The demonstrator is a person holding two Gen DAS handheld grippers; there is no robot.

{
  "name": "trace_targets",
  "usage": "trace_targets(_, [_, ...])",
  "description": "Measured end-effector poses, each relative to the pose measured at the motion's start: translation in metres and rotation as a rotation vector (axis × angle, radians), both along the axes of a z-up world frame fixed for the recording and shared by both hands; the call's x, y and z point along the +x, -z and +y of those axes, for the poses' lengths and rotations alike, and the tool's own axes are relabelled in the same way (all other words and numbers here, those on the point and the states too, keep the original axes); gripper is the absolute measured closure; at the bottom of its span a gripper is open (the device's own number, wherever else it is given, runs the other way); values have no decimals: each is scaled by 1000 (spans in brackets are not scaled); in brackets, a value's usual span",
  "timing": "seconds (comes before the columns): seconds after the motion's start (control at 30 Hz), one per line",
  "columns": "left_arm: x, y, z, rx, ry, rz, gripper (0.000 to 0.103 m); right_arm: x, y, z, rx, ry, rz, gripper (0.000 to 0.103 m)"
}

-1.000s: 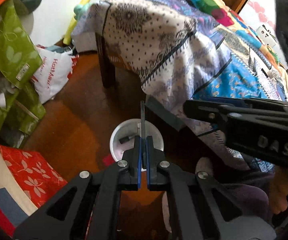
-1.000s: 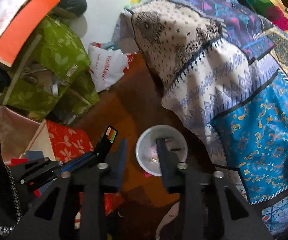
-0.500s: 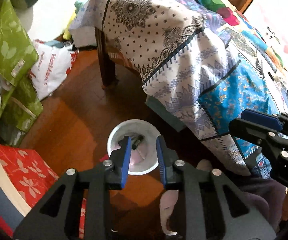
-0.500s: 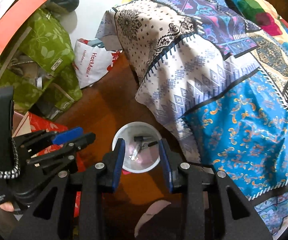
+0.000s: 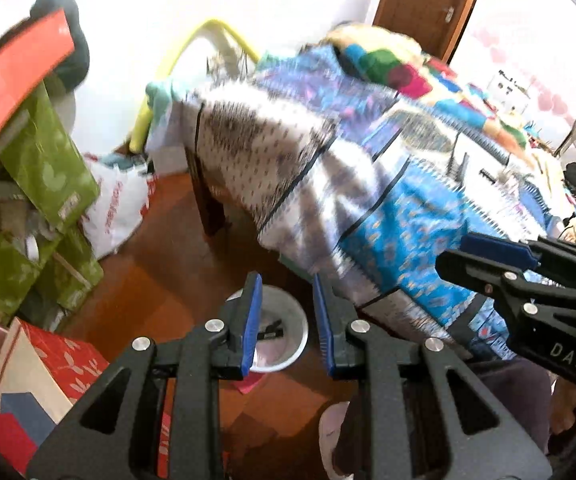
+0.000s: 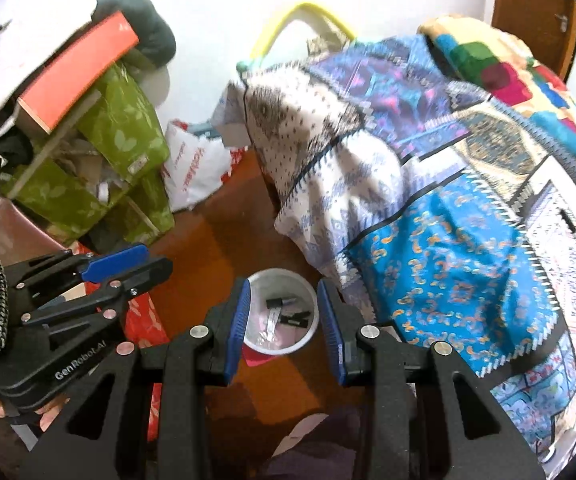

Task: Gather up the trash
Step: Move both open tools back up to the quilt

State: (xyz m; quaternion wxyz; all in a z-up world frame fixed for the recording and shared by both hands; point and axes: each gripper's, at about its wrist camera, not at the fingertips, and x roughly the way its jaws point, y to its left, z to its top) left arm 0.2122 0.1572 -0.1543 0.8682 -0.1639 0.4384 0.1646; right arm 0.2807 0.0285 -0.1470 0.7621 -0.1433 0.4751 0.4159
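At far left, green leaf-print bags (image 6: pixel 124 136) lean in a heap stuffed with paper and card, an orange box (image 6: pixel 76 68) on top. Beside them slumps a white plastic bag (image 6: pixel 196 168) with red print. The left gripper (image 5: pixel 286 322) hangs with jaws apart, nothing between them. On the wooden floor (image 6: pixel 224 240) below stands the white bin (image 6: pixel 280 312), holding a few dark pieces of trash (image 6: pixel 290 318) and a pale strip on a pink bottom. The right gripper (image 6: pixel 284 320) is likewise parted and empty. At right, a patchwork quilt (image 6: pixel 468 220) drapes the bed.
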Motion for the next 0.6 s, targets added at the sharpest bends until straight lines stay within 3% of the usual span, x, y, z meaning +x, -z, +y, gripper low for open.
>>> trace_targets(0.33, [-3, -83, -63, 98, 75, -182, 77, -21, -80, -69, 137, 95, -202, 71])
trace_targets(0.6, [13, -129, -121, 130, 176, -301, 70, -23, -117, -129, 207, 169, -303, 68])
